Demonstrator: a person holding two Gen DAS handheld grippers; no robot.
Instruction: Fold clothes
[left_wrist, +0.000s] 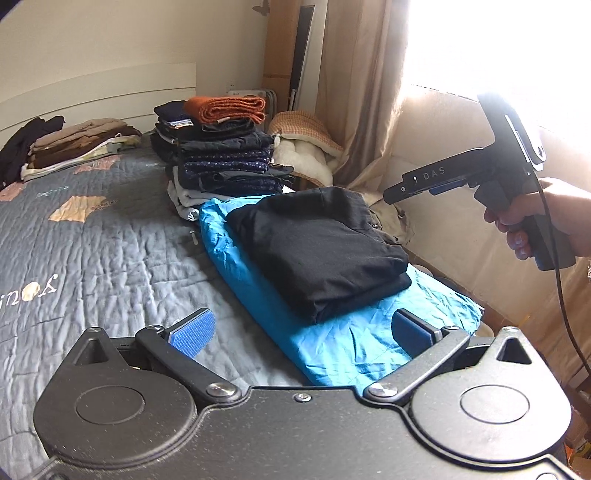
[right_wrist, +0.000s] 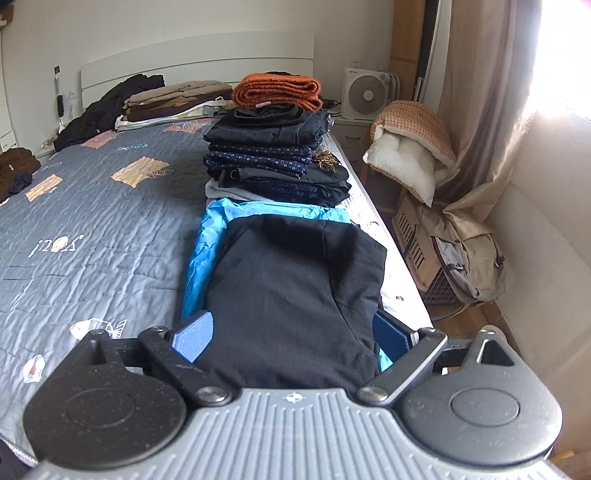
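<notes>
A folded black garment (left_wrist: 321, 247) lies on a spread blue garment (left_wrist: 351, 339) near the right edge of the bed. My left gripper (left_wrist: 301, 330) is open just short of the blue garment's near end, with nothing between its fingers. A hand (left_wrist: 535, 221) holds my right gripper (left_wrist: 391, 194) in the air to the right of the black garment. In the right wrist view, the right gripper (right_wrist: 291, 338) is open and hovers over the black garment (right_wrist: 291, 288). The blue garment (right_wrist: 207, 251) shows along the black one's left and far edges.
A tall stack of folded dark clothes (right_wrist: 277, 158) topped by an orange knit (right_wrist: 277, 90) stands just beyond the blue garment. Beige and brown folded clothes (right_wrist: 173, 101) lie by the headboard. Right of the bed edge (right_wrist: 399, 266) are a cushioned chair (right_wrist: 410, 147), a backpack (right_wrist: 469, 258) and a fan (right_wrist: 365, 94).
</notes>
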